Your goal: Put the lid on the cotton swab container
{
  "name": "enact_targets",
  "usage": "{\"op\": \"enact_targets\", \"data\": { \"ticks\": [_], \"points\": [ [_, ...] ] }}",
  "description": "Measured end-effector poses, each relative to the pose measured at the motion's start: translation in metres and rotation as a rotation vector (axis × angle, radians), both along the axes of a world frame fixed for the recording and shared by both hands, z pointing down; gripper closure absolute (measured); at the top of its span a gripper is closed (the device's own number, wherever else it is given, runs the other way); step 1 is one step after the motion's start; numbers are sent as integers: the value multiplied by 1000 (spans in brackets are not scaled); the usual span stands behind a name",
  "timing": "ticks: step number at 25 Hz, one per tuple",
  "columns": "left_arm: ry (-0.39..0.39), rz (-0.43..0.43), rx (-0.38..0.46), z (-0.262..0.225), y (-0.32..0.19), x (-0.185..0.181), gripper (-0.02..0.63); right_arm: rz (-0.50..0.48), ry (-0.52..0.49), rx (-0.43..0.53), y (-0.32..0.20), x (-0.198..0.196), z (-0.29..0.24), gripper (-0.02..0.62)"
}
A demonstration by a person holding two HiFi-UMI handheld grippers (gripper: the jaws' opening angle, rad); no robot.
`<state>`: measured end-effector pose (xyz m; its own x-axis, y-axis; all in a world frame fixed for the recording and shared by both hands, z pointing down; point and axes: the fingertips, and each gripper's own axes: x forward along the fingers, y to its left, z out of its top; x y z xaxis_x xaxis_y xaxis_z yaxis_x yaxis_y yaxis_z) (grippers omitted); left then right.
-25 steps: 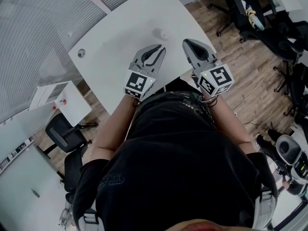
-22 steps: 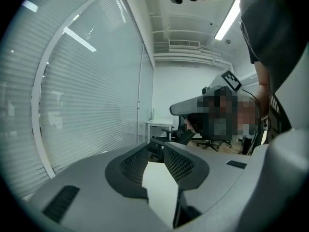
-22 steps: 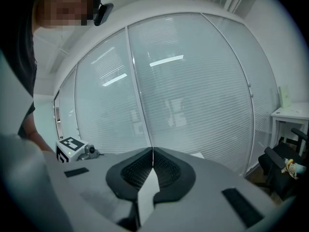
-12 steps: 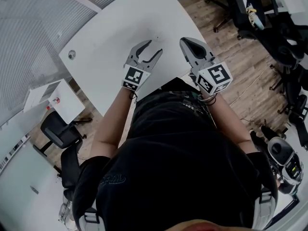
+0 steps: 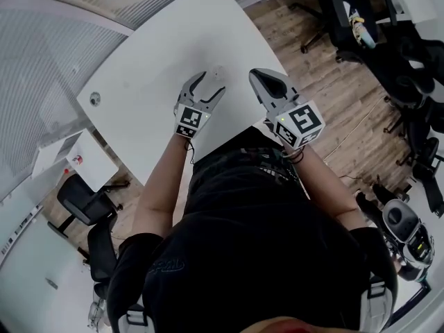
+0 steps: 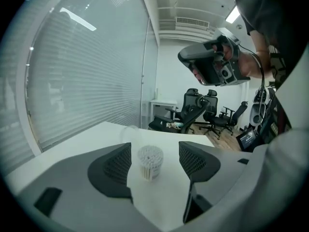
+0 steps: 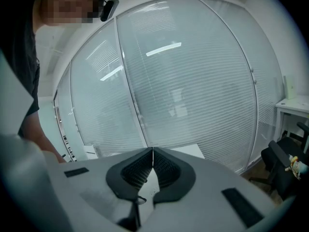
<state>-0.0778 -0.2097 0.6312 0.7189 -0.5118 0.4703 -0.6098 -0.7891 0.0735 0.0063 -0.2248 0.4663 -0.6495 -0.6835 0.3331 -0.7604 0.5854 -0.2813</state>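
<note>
An open cotton swab container (image 6: 150, 162), packed with white swabs, stands upright on the white table (image 6: 72, 151). It sits just ahead of my left gripper (image 6: 154, 150), in line with the gap; the jaws are opening and touch nothing. A clear lid (image 6: 129, 131) lies on the table just behind the container, to its left. In the head view the container (image 5: 216, 70) is a faint speck beyond the left gripper (image 5: 208, 83). My right gripper (image 7: 153, 153) is shut and empty. It hovers above the table, to the right of the left one (image 5: 258, 76) (image 6: 207, 66).
The table's right edge (image 5: 267, 44) drops to a wood floor with several black office chairs (image 5: 336, 12). A glass wall with blinds (image 6: 87, 71) runs along the table's far side. A round grommet (image 5: 95, 98) sits in the tabletop at the left.
The left gripper's jaws have gone from nearly shut to wide apart, and it has reached further out towards the container. The right gripper stays shut beside it.
</note>
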Motion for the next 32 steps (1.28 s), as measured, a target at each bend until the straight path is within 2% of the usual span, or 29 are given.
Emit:
{"op": "enact_targets", "data": {
  "ticks": [9, 20, 32],
  "points": [
    [-83, -39, -68, 54, -10, -6, 293, 9, 8, -26, -9, 10, 12, 572],
    [-183, 26, -48, 82, -19, 9, 293, 16, 10, -73, -11, 28, 31, 572],
    [-193, 36, -66, 89, -26, 15, 297, 35, 8, -100, -14, 35, 39, 571]
  ]
}}
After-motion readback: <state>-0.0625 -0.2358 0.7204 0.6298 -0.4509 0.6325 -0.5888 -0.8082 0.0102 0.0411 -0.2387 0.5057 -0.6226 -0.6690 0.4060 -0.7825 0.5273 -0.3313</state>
